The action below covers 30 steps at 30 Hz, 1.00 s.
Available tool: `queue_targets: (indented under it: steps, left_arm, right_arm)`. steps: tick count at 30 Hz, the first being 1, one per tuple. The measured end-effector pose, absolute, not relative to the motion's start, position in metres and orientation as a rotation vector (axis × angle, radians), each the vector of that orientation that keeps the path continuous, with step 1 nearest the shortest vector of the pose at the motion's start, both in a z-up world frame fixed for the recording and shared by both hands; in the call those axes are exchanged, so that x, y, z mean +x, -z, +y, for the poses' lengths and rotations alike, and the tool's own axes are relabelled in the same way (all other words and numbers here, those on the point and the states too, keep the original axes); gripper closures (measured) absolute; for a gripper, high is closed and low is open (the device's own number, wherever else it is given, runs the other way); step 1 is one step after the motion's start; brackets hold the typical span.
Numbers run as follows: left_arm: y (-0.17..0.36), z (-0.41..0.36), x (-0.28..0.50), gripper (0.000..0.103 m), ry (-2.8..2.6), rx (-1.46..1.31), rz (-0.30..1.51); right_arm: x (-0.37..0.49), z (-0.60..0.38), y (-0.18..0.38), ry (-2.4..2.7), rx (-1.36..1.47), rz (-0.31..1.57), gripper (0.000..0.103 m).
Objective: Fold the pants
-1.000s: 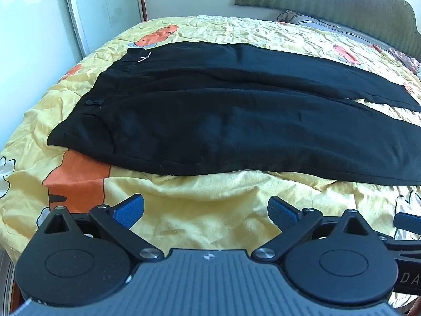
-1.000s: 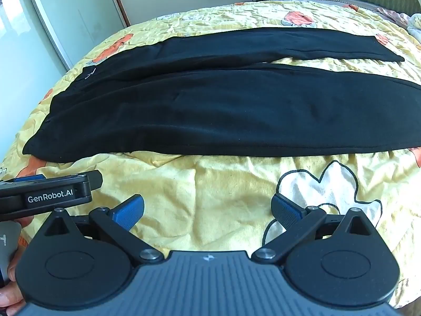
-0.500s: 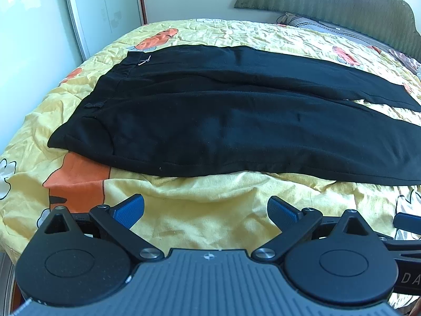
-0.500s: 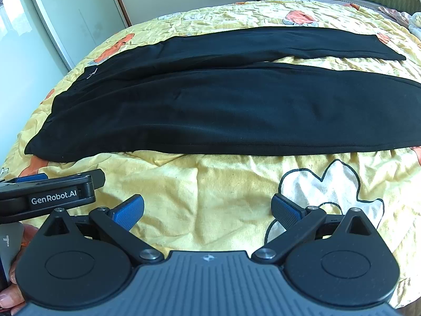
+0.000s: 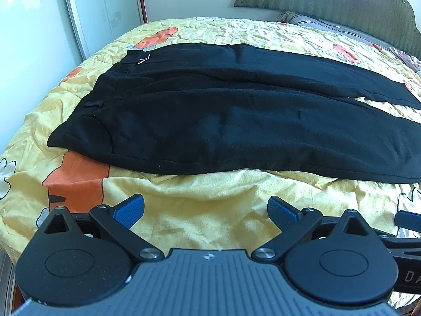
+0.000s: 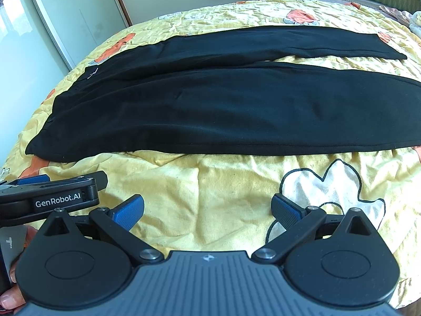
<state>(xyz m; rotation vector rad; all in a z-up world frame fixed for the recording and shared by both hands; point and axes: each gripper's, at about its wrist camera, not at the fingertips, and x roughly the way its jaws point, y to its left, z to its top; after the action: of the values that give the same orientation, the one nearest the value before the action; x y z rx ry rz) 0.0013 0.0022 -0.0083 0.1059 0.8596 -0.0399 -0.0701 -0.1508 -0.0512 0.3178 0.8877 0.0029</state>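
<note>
A pair of black pants (image 5: pixel 223 121) of soft, matte, fleecy cloth lies flat across a bed (image 5: pixel 210 202), waistband toward the left, the two long legs running off to the right and parting into a narrow V. A small metal clasp (image 5: pixel 144 59) glints at the waist's far corner. The bed's cover is thin, crinkled yellow cotton printed with orange patches and a white, black-outlined flower (image 6: pixel 329 187).

The near hem of the pants makes a long, gently curved edge; between it and both tongs runs a bare band of wrinkled cover. The left tongs (image 5: pixel 205 209) hang over that band, spread wide, their blue ribbed pads holding nothing. The right tongs (image 6: pixel 207 209) hang likewise, wide apart and empty, just beside the left tool's black body (image 6: pixel 50 197). A padded green headboard (image 5: pixel 329 2) rises beyond.
</note>
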Motion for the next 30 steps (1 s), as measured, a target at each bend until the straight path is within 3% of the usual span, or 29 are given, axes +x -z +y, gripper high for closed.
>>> queue_targets:
  steps: [30]
  left_arm:
    - [0.0141,0.0032,0.0026,0.002,0.042,0.113,0.872]
  right_arm:
    - [-0.0704,-0.1500,0.0529,-0.021,0.321,0.892,0.000]
